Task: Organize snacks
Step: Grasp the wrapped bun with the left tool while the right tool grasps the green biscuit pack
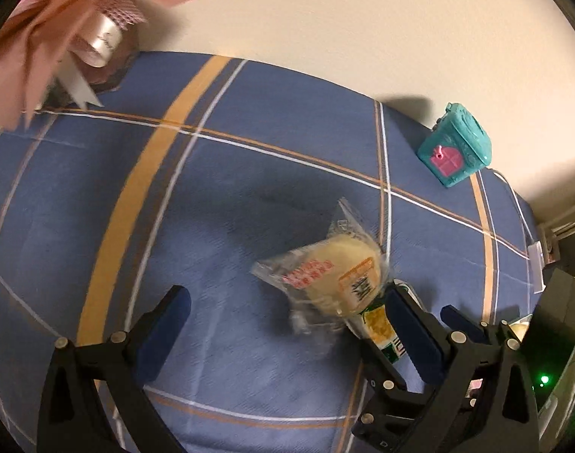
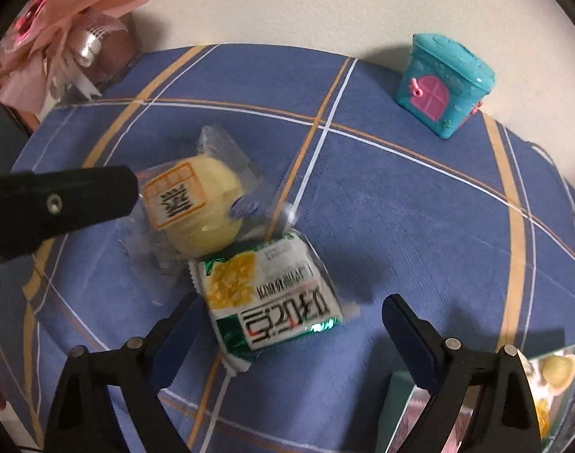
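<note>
A round yellow pastry in a clear wrapper point(image 1: 336, 275) point(image 2: 197, 204) lies on the blue plaid tablecloth point(image 1: 231, 188). My left gripper point(image 1: 283, 304) is open and wide, and the pastry sits inside its span, close to the right finger. A green-and-white snack packet point(image 2: 272, 298) overlaps the pastry's wrapper; in the left wrist view the packet point(image 1: 380, 324) is mostly hidden behind that finger. My right gripper point(image 2: 292, 307) is open around the packet, its left finger close to the packet's edge and its right finger well apart. Nothing is gripped.
A teal toy house box point(image 1: 455, 147) point(image 2: 444, 87) stands at the table's far right edge. A pink paper flower bouquet point(image 1: 80, 30) point(image 2: 61, 19) is at the far left by the wall. A printed snack box point(image 2: 551, 381) sits at the near right.
</note>
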Demonstrator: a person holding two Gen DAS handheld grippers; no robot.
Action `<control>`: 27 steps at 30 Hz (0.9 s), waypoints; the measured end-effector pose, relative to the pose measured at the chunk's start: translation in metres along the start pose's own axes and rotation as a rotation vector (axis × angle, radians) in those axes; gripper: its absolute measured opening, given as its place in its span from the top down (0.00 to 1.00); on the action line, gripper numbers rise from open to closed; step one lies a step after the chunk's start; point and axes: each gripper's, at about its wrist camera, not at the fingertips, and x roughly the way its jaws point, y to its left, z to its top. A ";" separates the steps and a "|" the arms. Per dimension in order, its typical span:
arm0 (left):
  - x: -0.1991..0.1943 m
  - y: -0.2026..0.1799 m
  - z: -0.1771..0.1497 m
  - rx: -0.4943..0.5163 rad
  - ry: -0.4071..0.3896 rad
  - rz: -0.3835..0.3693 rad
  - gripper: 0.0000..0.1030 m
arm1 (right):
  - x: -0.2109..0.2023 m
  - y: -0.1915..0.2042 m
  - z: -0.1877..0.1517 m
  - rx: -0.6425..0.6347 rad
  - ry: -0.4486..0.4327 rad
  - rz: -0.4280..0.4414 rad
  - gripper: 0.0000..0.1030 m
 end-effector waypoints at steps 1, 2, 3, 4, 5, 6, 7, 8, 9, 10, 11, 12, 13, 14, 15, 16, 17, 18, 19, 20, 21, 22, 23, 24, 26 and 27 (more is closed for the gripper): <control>0.003 -0.001 0.002 -0.005 0.008 -0.007 0.00 | 0.001 -0.003 0.001 0.001 -0.005 0.003 0.06; 0.007 -0.003 0.005 -0.004 0.017 -0.006 0.00 | 0.001 -0.006 0.002 -0.003 -0.010 0.000 0.06; 0.010 -0.005 0.006 0.003 0.021 -0.001 0.00 | 0.001 -0.008 0.002 -0.004 -0.012 -0.009 0.07; 0.013 -0.008 0.008 0.017 0.022 0.007 0.00 | 0.001 -0.011 0.001 0.000 -0.014 -0.019 0.09; 0.016 -0.012 0.010 0.031 0.020 0.009 0.00 | 0.001 -0.018 0.002 0.014 -0.016 -0.021 0.11; 0.020 -0.016 0.012 0.041 0.023 0.000 0.00 | 0.001 -0.023 0.002 0.024 -0.015 -0.018 0.14; 0.023 -0.019 0.013 0.043 0.030 -0.010 0.01 | 0.002 -0.027 0.003 0.033 -0.013 -0.014 0.17; 0.027 -0.022 0.014 0.042 0.040 -0.023 0.01 | 0.002 -0.032 0.004 0.040 -0.011 -0.009 0.18; 0.030 -0.024 0.015 0.046 0.044 -0.028 0.01 | 0.003 -0.035 0.005 0.043 -0.007 -0.006 0.19; 0.034 -0.028 0.014 0.057 0.050 -0.028 0.01 | 0.003 -0.038 0.006 0.043 -0.005 -0.002 0.21; 0.035 -0.031 0.014 0.066 0.050 -0.020 0.01 | 0.004 -0.040 0.006 0.040 -0.003 0.002 0.22; 0.038 -0.034 0.013 0.075 0.053 -0.014 0.01 | 0.005 -0.041 0.007 0.037 0.002 0.005 0.27; 0.041 -0.036 0.013 0.081 0.057 -0.011 0.02 | 0.008 -0.043 0.008 0.034 0.012 -0.005 0.33; 0.042 -0.037 0.012 0.080 0.061 -0.010 0.07 | 0.011 -0.045 0.007 0.032 0.024 -0.021 0.33; 0.044 -0.038 0.012 0.078 0.063 -0.008 0.10 | 0.013 -0.047 0.006 0.036 0.030 -0.022 0.34; 0.045 -0.038 0.011 0.075 0.066 -0.006 0.16 | 0.014 -0.049 0.005 0.045 0.025 -0.011 0.35; 0.046 -0.037 0.010 0.072 0.065 -0.014 0.21 | 0.013 -0.050 0.004 0.049 0.019 -0.006 0.36; 0.046 -0.037 0.009 0.062 0.066 -0.037 0.26 | 0.012 -0.051 0.004 0.051 0.017 -0.006 0.38; 0.045 -0.035 0.007 0.047 0.064 -0.057 0.31 | 0.010 -0.053 0.002 0.051 0.017 -0.007 0.39; 0.044 -0.034 0.005 0.032 0.060 -0.068 0.34 | 0.009 -0.054 0.001 0.052 0.018 -0.007 0.39; 0.044 -0.034 0.003 0.029 0.055 -0.072 0.35 | 0.008 -0.054 -0.001 0.052 0.019 -0.008 0.40; 0.042 -0.034 -0.001 0.027 0.045 -0.076 0.37 | 0.007 -0.054 -0.003 0.053 0.019 -0.007 0.41; 0.038 -0.032 -0.005 0.016 0.034 -0.080 0.38 | 0.005 -0.054 -0.005 0.054 0.019 -0.005 0.41; 0.035 -0.029 -0.009 0.002 0.023 -0.084 0.40 | 0.003 -0.054 -0.007 0.055 0.019 -0.003 0.42; 0.027 -0.022 -0.021 -0.043 0.001 -0.096 0.43 | 0.004 -0.055 -0.003 0.058 0.020 0.008 0.42; 0.023 -0.018 -0.026 -0.065 -0.005 -0.099 0.44 | 0.002 -0.056 -0.005 0.059 0.021 0.010 0.43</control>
